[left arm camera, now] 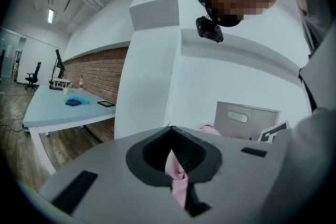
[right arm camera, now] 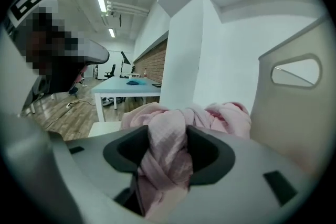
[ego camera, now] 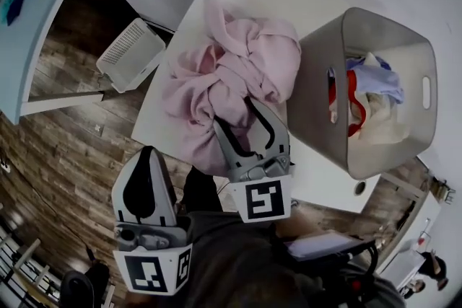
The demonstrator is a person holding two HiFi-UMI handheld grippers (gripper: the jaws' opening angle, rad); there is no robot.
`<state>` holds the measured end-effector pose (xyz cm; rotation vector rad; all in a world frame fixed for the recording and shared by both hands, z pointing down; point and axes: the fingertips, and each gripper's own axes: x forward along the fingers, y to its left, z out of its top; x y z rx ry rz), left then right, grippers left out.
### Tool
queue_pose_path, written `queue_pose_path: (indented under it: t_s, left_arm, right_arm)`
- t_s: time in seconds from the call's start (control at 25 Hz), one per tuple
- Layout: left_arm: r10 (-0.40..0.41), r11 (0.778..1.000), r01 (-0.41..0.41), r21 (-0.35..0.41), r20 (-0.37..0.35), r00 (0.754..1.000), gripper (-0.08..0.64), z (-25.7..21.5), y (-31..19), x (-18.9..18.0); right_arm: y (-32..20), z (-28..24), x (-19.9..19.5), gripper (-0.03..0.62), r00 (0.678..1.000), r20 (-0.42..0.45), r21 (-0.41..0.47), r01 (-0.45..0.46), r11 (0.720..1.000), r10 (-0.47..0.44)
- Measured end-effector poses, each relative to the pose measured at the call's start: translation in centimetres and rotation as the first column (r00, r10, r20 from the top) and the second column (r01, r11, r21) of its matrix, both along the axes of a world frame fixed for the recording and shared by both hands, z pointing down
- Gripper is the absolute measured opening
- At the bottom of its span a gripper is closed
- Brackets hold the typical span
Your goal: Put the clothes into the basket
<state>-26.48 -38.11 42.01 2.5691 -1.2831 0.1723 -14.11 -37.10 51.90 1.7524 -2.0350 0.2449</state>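
A crumpled pink garment (ego camera: 231, 76) lies on the white table (ego camera: 317, 180), left of the grey basket (ego camera: 317, 104). The basket holds several clothes (ego camera: 375, 90). My right gripper (ego camera: 234, 115) stands at the garment's near side, its fingers spread, with a twisted fold of the pink cloth (right arm camera: 168, 160) between them. My left gripper (ego camera: 148, 151) hangs off the table's near-left edge, shut, with a thin strip of pink cloth (left arm camera: 176, 176) pinched in it. The basket's handle wall shows in the left gripper view (left arm camera: 244, 120) and in the right gripper view (right arm camera: 294, 102).
A white slatted box (ego camera: 130, 54) stands on the wood floor left of the table. A pale blue table (ego camera: 22, 3) is further left. A cart (ego camera: 339, 256) sits at the lower right. A white pillar rises behind the table.
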Motion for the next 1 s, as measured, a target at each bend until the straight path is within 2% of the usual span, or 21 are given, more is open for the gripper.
queue_pose_path:
  t_s: [0.08,0.2,0.4,0.64,1.0]
  left_arm:
    - [0.006,1.0,-0.006,-0.009,0.001,1.0,0.008,0.4,-0.3,-0.2]
    - [0.005,1.0,-0.005,-0.014,0.002,1.0,0.008,0.7,-0.6,-0.3]
    - [-0.018,1.0,0.018,-0.002,0.0,1.0,0.008,0.1,-0.3,-0.6]
    - [-0.088,0.995,0.088,0.044,-0.018,0.996,0.008,-2.5,1.3,-2.1]
    - [-0.229,0.96,0.235,0.153,-0.059,0.972,0.008,-8.5,5.1,-4.3]
  right_arm:
    - [-0.2,0.1,0.3,0.167,1.0,0.023,0.009,-0.018,1.0,0.018]
    - [-0.4,-0.1,0.3,0.066,0.997,0.072,0.031,0.003,1.0,-0.005]
    - [-0.2,-2.6,-0.3,0.052,0.988,0.15,0.13,0.024,0.991,-0.044]
    - [0.3,-6.2,-2.3,0.052,0.977,0.17,0.188,0.097,0.977,-0.129]
    - [0.9,-13.4,-4.7,0.052,0.943,0.189,0.299,0.211,0.931,-0.274]
